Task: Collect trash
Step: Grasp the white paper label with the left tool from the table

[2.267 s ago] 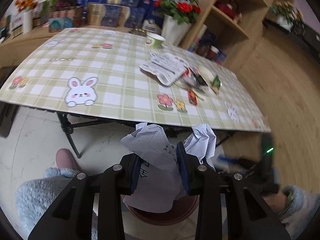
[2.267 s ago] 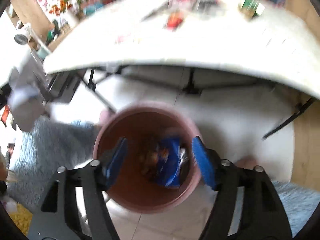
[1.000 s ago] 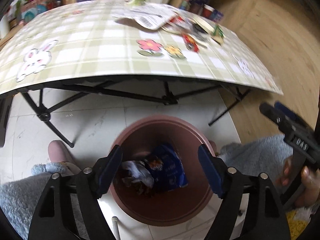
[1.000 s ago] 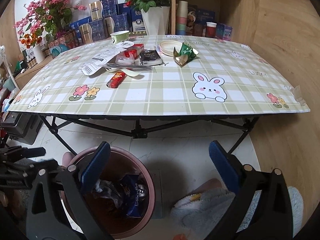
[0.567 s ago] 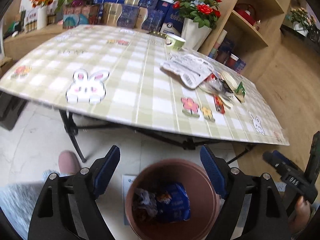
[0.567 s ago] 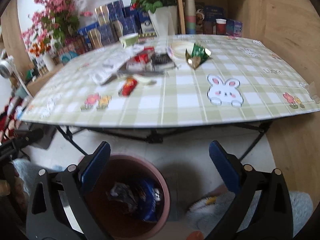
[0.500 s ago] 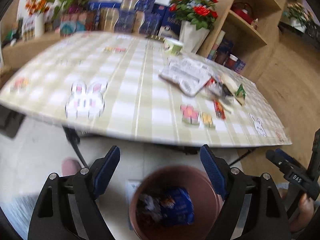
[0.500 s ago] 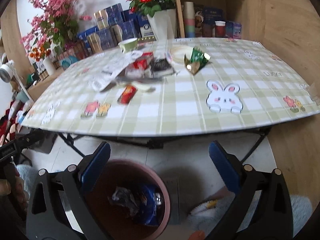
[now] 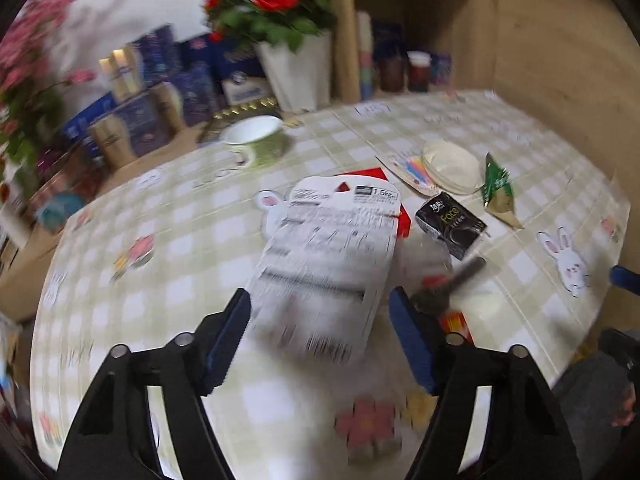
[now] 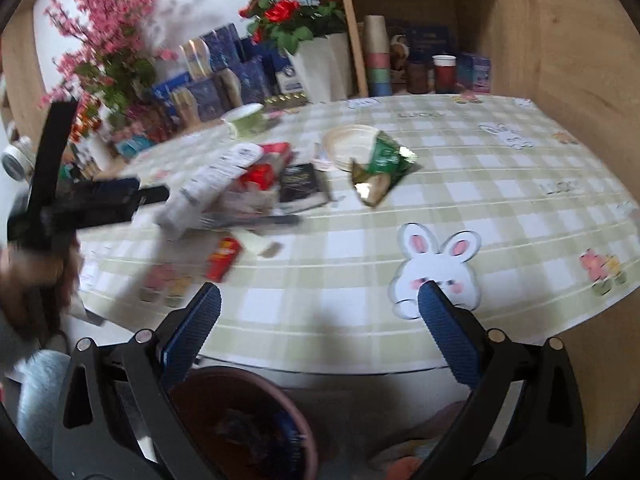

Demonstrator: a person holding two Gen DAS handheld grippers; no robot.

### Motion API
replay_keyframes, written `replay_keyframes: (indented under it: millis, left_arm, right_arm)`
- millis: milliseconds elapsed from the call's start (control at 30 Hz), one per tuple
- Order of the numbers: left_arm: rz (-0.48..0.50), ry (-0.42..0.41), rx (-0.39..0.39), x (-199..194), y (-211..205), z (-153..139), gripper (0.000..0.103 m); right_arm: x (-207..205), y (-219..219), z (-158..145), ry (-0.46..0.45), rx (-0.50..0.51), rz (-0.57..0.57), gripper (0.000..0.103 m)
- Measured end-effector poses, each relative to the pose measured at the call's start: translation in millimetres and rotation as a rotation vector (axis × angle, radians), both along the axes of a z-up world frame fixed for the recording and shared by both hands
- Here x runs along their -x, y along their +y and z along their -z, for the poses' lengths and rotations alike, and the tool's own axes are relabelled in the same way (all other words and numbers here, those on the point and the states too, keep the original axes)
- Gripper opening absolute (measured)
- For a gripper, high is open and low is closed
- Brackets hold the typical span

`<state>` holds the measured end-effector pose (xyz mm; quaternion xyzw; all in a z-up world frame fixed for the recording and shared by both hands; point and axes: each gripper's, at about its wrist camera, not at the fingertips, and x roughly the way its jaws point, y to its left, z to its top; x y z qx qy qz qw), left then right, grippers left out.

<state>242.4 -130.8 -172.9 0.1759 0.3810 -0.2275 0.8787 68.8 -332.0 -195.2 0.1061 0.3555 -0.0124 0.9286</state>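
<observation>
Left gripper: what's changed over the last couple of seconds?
The left gripper dropped its crumpled paper into the bin, then swung up over the table, open around the large white wrapper. The right gripper lifted from the bin toward the table edge, open throughout. Table trash is unmoved.

Your left wrist view looks down close over the desk (image 9: 192, 216). Your right wrist view faces it from beyond the edge. Both share the white package (image 9: 324, 248) (image 10: 216, 180).
</observation>
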Motion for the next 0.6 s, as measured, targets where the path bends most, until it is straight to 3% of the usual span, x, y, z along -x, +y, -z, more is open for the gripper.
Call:
replay_keyframes:
  millis: [133,233,300,400,467,533,600]
  left_arm:
    - [0.063,0.058,-0.070,-22.9,-26.8,15.6,0.065]
    - [0.128,0.052,-0.194,-22.3,-44.0,31.0,0.065]
    - [0.098,0.066,-0.260,-27.3,-47.5,43.0,0.059]
    - [0.045,0.078,-0.228,-33.8,-43.6,42.6,0.056]
    - [0.047,0.073,-0.203,-32.9,-42.5,34.6,0.036]
    - [0.064,0.059,-0.184,-29.7,-42.0,21.9,0.026]
    - [0.071,0.086,-0.110,-30.1,-33.6,4.5,0.023]
  right_arm:
    - [-4.9,-19.4,2.5,0.013,-0.010,0.043,0.097]
    - [-3.2,-31.3,2.1,0.005,-0.016,0.065,0.097]
    - [-0.8,-38.5,2.6,-0.001,-0.027,0.076,0.097]
    - [0.3,-45.7,3.3,-0.003,-0.030,0.092,0.097]
    - [1.6,-49.0,3.0,-0.002,-0.036,0.102,0.097]
    - [3.3,-49.9,1.2,-0.006,-0.039,0.102,0.097]
    - [5.5,-48.7,-1.3,-0.011,-0.033,0.100,0.097]
